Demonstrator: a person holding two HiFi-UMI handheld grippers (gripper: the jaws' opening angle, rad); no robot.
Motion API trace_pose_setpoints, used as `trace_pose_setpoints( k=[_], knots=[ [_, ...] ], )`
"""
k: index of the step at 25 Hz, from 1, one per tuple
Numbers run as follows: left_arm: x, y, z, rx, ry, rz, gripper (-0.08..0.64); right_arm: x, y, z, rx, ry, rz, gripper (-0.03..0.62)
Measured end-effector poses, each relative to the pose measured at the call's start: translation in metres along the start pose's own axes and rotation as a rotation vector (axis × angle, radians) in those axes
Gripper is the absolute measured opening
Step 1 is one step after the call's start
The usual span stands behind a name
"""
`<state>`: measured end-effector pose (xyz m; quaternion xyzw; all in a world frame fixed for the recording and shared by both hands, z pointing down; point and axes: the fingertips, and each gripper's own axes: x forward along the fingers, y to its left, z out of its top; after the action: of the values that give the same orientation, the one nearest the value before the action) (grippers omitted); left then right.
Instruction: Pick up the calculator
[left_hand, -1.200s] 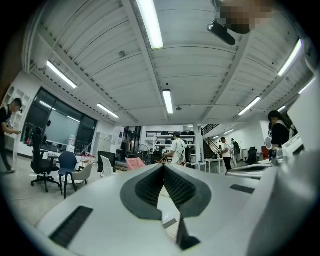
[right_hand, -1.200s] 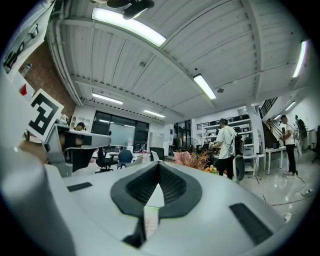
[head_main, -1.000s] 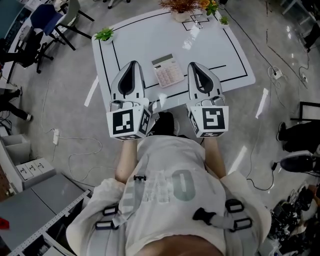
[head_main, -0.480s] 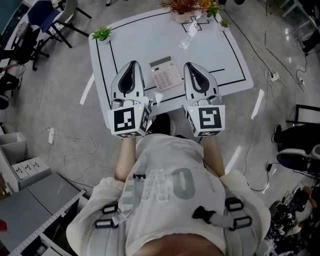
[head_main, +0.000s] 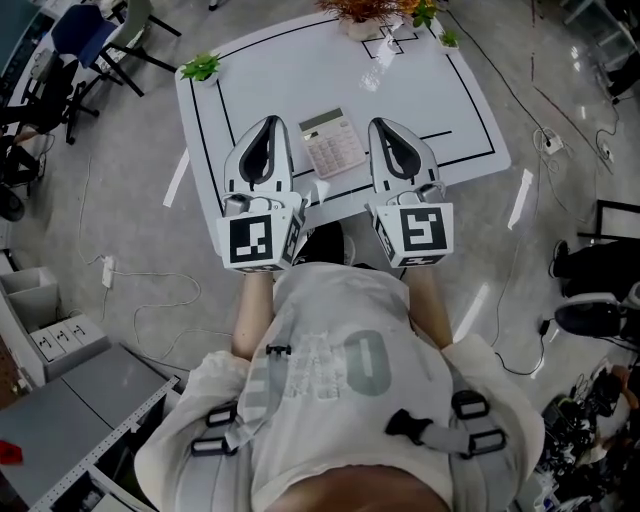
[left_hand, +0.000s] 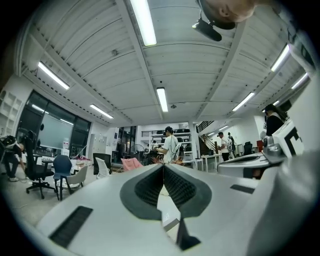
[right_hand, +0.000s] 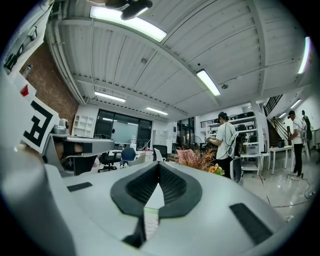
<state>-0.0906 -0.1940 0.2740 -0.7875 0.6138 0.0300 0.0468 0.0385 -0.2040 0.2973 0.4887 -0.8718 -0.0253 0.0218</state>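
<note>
Calculator (head_main: 333, 143) on table (head_main: 290, 70)
Left gripper (head_main: 267, 122) and right gripper (head_main: 381, 124) flank it, jaws pressed together, empty.

Bright ceiling strips (left_hand: 145, 22), glaring floor (head_main: 520, 200) (fisheye-bent, dark-cornered gripper views)

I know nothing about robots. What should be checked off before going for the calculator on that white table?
1. The calculator lies flat in plain sight on the table: ok.
2. Room around it: ok, the potted plants stand off at the far edge.
3. The left gripper is empty: ok, fingers closed on nothing.
4. The right gripper is empty: ok, same.
5. Fingers apart enough to take it: not ok, both pairs shut.
6. Grippers aimed at it: not ok, they flank it and look across the room.
</note>
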Motion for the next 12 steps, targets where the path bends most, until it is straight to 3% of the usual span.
trace_pose_setpoints(
  k=[5, 7, 12],
  knots=[
    [-0.001, -0.009, -0.001, -0.064, 0.005, -0.092, 0.050, -0.001, 0.003, -0.003, 0.011, 0.011, 0.011, 0.006],
    [0.001, -0.012, 0.001, -0.055, -0.001, -0.122, 0.283, -0.001, 0.005, -0.004, 0.012, 0.013, 0.016, 0.006],
    [0.001, -0.010, 0.005, -0.068, -0.025, -0.123, 0.402, -0.003, 0.007, -0.007, 0.019, 0.016, 0.024, 0.006]
  ],
)
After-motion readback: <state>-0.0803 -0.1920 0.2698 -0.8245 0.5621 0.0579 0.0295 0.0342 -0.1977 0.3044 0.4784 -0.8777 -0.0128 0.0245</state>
